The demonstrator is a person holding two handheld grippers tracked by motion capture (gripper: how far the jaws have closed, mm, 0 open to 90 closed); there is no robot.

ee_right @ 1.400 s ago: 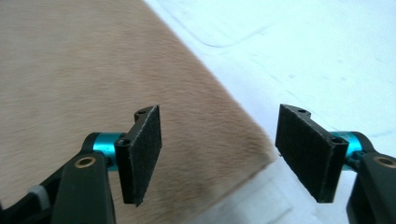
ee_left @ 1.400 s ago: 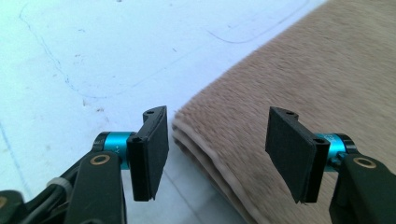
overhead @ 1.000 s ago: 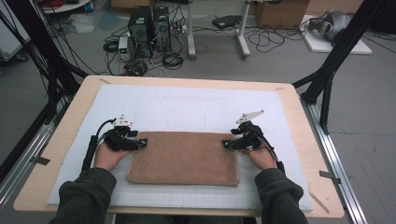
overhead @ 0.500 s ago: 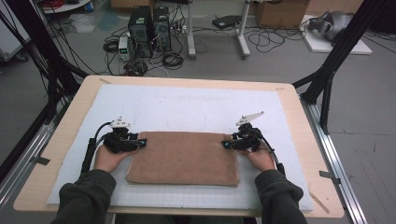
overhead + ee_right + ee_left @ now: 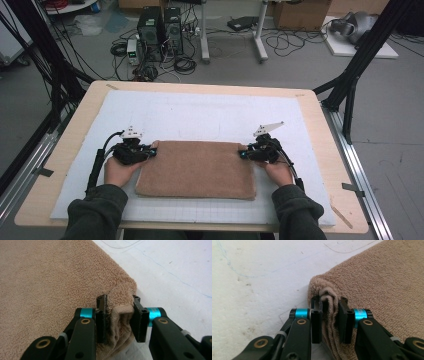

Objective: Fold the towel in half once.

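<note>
A wooden table (image 5: 65,145) carries a white mat (image 5: 200,115), and on its near half a folded brown towel (image 5: 197,167) lies flat. The left gripper (image 5: 150,149) has just been closing and now pinches the towel's far left corner; the right gripper (image 5: 243,153), also just closing, pinches the far right corner.

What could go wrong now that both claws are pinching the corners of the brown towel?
1. The left claw has just been closing on a small bunched bit of the towel at its far corner. With so little cloth in the pinch, it might slip out when lifted.

2. The right claw has also just been closing on a folded corner. It may have caught only some layers, so the towel could fall open.

3. If one hand lifts faster, the towel could drag crooked across the white mat.
</note>
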